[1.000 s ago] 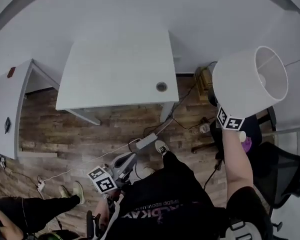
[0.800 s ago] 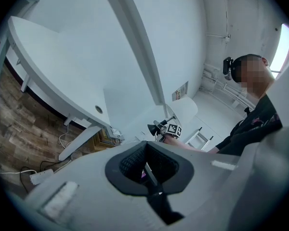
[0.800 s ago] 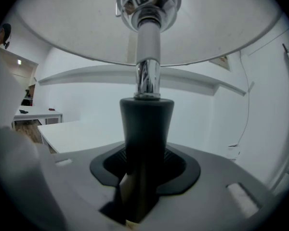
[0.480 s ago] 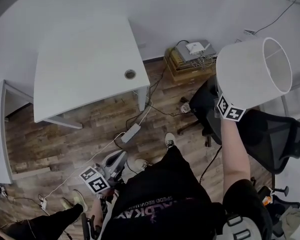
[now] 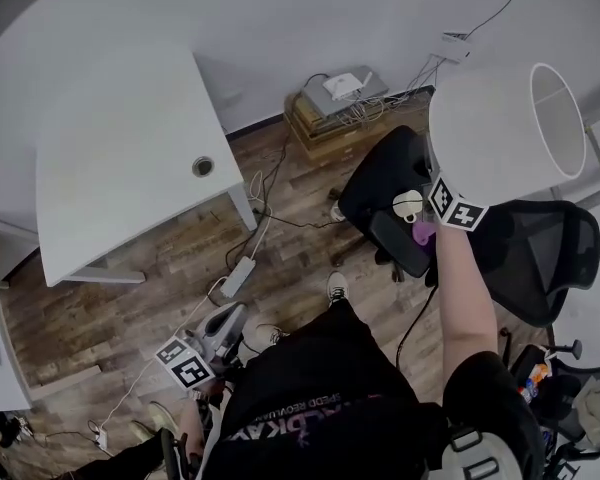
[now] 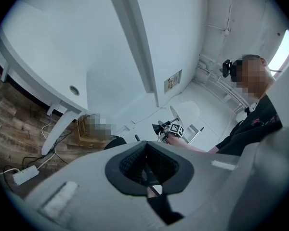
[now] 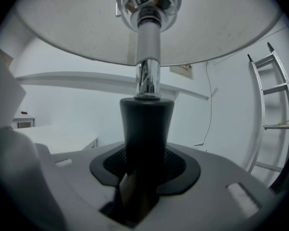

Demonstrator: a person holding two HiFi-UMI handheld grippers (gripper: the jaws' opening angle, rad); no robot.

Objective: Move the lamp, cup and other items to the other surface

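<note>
The right gripper is pinching the lamp. Its 2 jaws stand partly spread, and their dark ribbed pads press on either side of the lamp's black tapered neck. No other part of the lamp touches the claw.

In the right gripper view, the lamp's long axis runs straight up the picture. The black neck rises from between the jaws, a chrome stem continues above it, and the underside of the white shade spreads overhead.

In the head view, the shade shows from the side as a white drum, with its open end turned toward the right edge of the picture. The lamp is held up in the air at the end of the person's outstretched right arm. It hangs over a black office chair, well apart from the white table at the left.

The left gripper has its 2 jaws pressed together with nothing between them. It hangs low at the person's left side, above the wood floor.
</note>
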